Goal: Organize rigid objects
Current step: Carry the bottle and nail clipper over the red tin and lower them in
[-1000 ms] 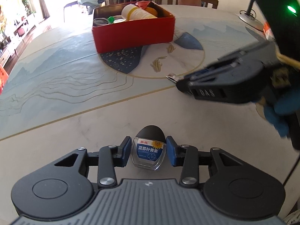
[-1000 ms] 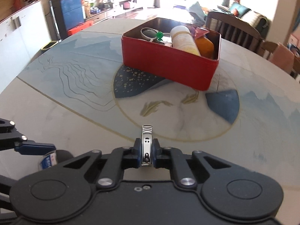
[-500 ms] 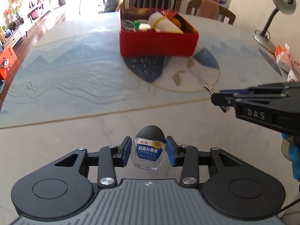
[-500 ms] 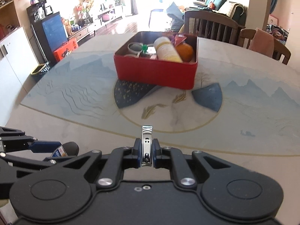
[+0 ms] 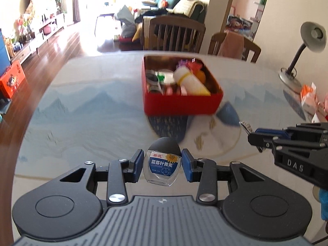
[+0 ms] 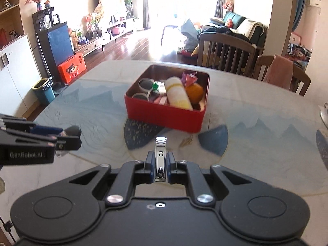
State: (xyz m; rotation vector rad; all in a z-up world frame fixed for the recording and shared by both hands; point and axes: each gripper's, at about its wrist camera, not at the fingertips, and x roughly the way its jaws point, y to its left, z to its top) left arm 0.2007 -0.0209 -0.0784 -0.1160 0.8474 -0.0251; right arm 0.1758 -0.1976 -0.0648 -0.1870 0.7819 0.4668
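Your left gripper (image 5: 162, 167) gripped a bottle (image 5: 163, 168); your right gripper (image 6: 160, 169) clamped a nail clipper (image 6: 160, 160).

I am reading the blue label on the small bottle (image 5: 163, 165): "葵花" on a red patch at the top, then "蓝莓叶黄素" in large white characters; the finer print below is staying too small to read. My right gripper (image 5: 251, 137) is showing raised letters "DAS" on its side. My left gripper (image 6: 68, 138) is showing "GenRobot.AI" on its side.
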